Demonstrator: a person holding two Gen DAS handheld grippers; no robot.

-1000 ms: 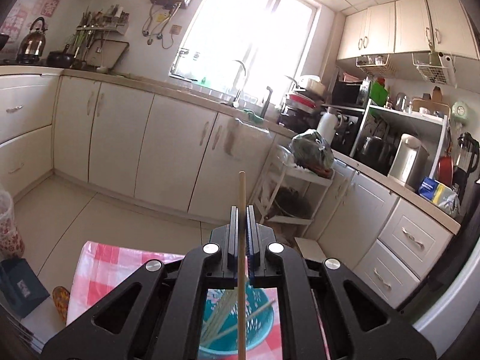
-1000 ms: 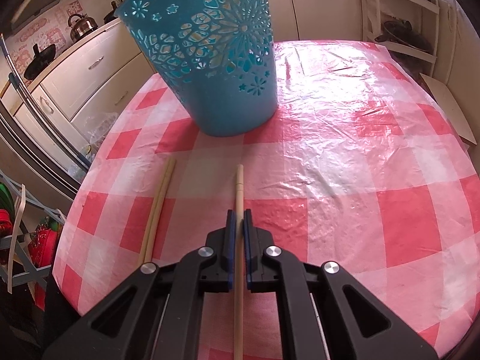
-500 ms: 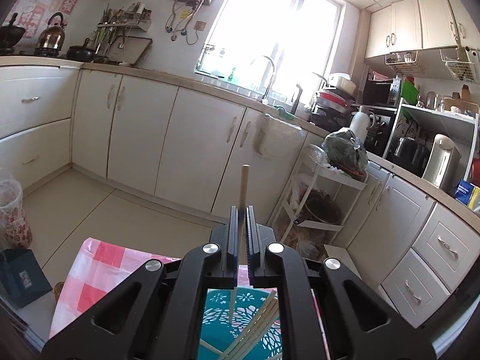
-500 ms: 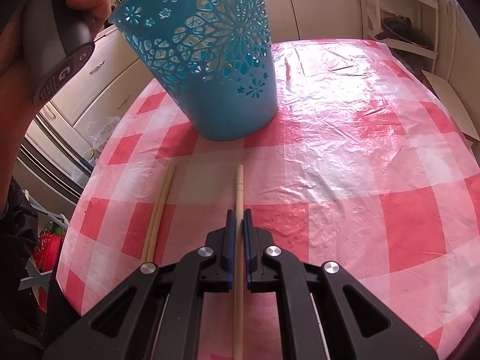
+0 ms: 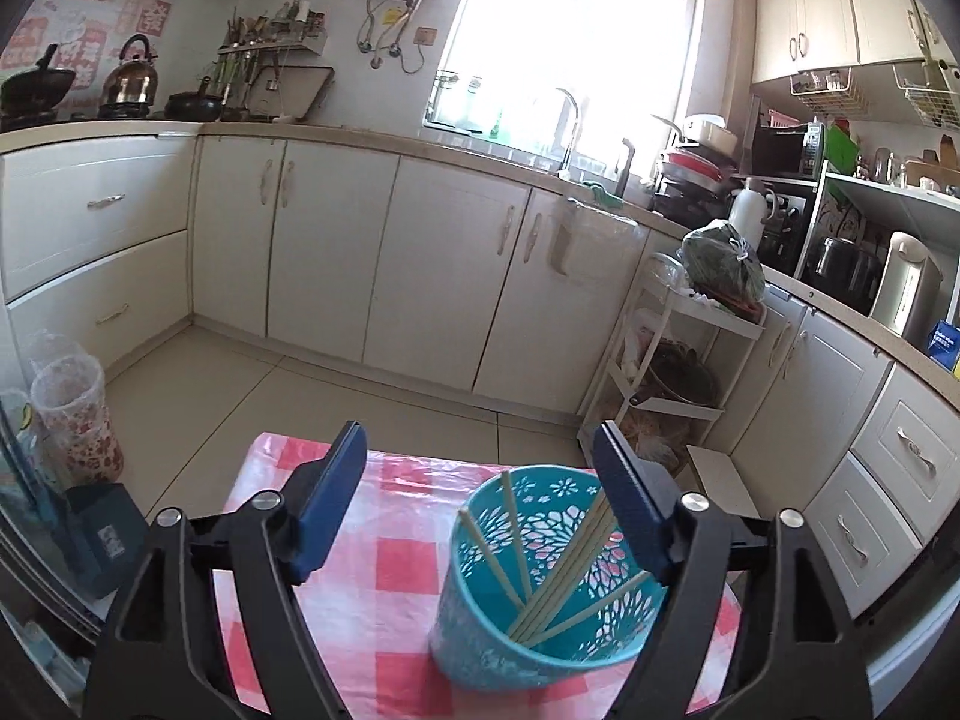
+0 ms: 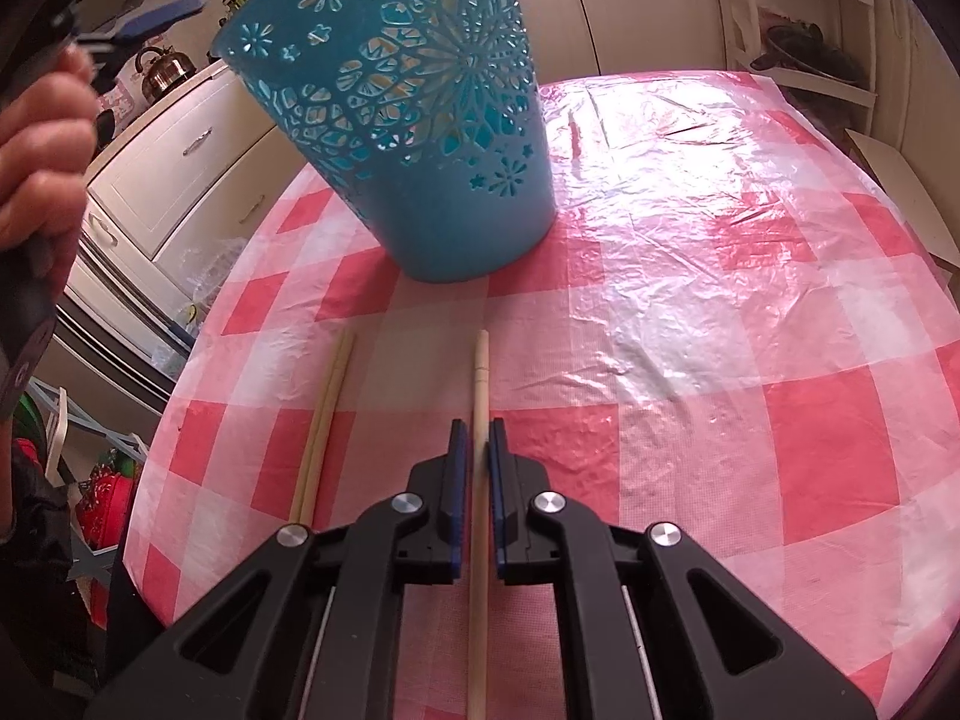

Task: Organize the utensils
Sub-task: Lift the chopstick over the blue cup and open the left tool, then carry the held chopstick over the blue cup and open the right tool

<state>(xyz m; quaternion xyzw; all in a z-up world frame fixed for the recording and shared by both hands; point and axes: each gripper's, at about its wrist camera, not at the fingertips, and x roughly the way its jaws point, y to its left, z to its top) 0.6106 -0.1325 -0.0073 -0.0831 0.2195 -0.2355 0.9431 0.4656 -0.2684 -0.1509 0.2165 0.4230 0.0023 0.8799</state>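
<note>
The left gripper (image 5: 480, 480) hangs over the table (image 5: 384, 600) with its jaws opening, the blue pads far apart and nothing between them. Below it, at about 5 o'clock in the left wrist view, the cup (image 5: 540, 588) stands upright on the checked cloth, its far rim passing behind the right-hand pad. Inside the cup lie several chopsticks (image 5: 564, 576), leaning from its bottom toward 11 and 1 o'clock against the wall. In the right wrist view the right gripper (image 6: 479, 450) points down at the table with its jaws opening slightly: a thin gap shows on each side of the single chopstick (image 6: 480, 384) that runs between the pads, so it looks released rather than clenched. That stick lies flat on the cloth (image 6: 690, 312), its tip toward 12 o'clock and well short of the cup (image 6: 420, 138), which stands at 11 o'clock from the gripper. At 9 o'clock from the gripper, a pair of chopsticks (image 6: 324, 420) lies side by side, touching each other, roughly parallel to the single one and apart from it. At the left edge, 9 to 10 o'clock, a hand (image 6: 42, 168) grasps the left gripper's handle, blurred, with one blue pad showing above it.
</note>
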